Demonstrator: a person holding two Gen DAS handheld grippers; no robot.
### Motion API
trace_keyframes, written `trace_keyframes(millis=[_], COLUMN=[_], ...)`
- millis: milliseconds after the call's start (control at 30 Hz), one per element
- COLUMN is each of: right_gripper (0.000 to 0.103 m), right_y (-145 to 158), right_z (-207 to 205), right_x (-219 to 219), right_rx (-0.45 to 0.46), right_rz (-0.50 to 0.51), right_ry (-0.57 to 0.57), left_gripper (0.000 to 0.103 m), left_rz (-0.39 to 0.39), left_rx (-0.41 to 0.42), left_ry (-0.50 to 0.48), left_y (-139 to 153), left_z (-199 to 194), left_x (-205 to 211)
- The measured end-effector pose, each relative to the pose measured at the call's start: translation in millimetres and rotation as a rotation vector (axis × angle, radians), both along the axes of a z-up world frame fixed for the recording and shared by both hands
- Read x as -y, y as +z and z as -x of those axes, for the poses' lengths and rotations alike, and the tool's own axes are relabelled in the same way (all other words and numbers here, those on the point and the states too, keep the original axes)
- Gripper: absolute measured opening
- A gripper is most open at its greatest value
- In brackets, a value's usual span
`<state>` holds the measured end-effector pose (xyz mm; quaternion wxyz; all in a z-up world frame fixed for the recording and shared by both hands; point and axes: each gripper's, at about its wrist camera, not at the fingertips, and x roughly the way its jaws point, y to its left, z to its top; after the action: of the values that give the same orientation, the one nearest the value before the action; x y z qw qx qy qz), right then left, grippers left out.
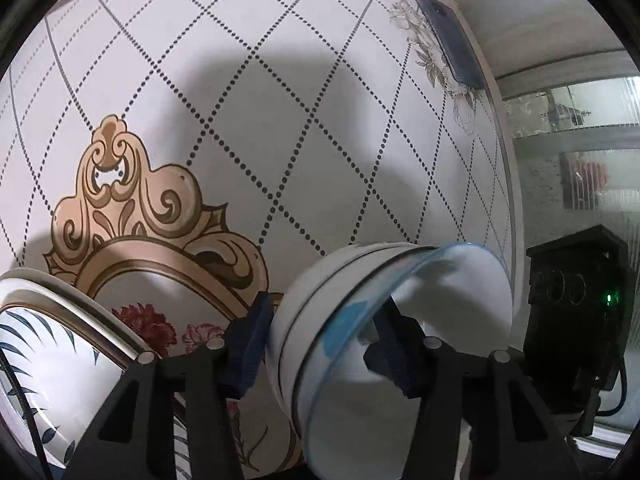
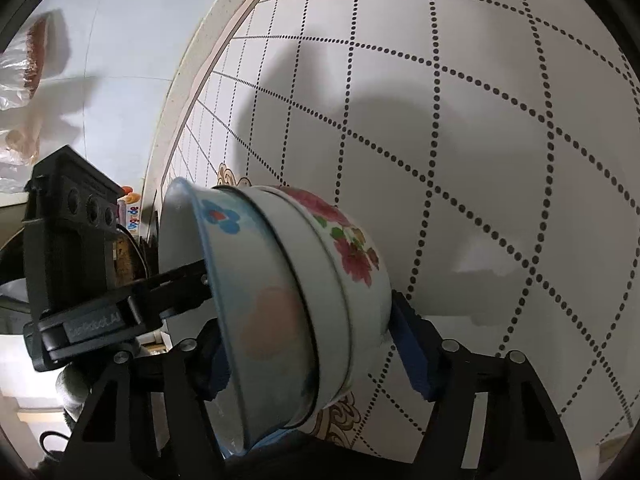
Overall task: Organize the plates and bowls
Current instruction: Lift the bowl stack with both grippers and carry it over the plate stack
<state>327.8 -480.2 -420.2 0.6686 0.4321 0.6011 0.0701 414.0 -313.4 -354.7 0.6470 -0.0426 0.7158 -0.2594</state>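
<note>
A nested stack of enamel bowls (image 1: 360,320) with blue rims is held between both grippers above the patterned tablecloth (image 1: 280,120). In the right wrist view the stack (image 2: 288,300) shows blue and red flower prints. My left gripper (image 1: 320,348) is shut on the stack, one finger inside the top bowl. My right gripper (image 2: 312,344) is shut on the same stack from the other side. The left gripper's body (image 2: 80,280) reaches into the bowl from the left. A leaf-pattern plate (image 1: 48,360) sits at lower left.
The table edge (image 1: 504,160) runs down the right of the left wrist view, with glass doors (image 1: 580,140) beyond. A dark blue phone-like object (image 1: 452,40) lies near the far edge. Plastic bags (image 2: 24,80) and small containers (image 2: 132,212) lie beyond the table edge in the right wrist view.
</note>
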Motion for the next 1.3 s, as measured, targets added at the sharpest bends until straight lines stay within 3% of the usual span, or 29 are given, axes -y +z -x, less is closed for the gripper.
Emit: trace_keyframes(millis=[167,767,1300], right_gripper=[0.056,0.056,0.056], right_y=[-3.0,2.4,46.7], right_z=[0.2,2.6,-20.2], right_x=[0.8,1.3,-24.9], right_rx=[-0.007,-0.014,0.029], right_rz=[0.019,0.026,0.029], right_ry=[-0.016,-0.026,0.047], left_gripper=[0.049,0.049,0.049], left_rz=[0.008,-0.015,0.006], left_rx=[0.008,0.004,0.050], left_ry=[0.025,0.061,0.137], left_y=[-0.8,7.1,57.0], left_z=[0.8,7.3,4.7], left_x=[-3.3,-8.4,-48.7])
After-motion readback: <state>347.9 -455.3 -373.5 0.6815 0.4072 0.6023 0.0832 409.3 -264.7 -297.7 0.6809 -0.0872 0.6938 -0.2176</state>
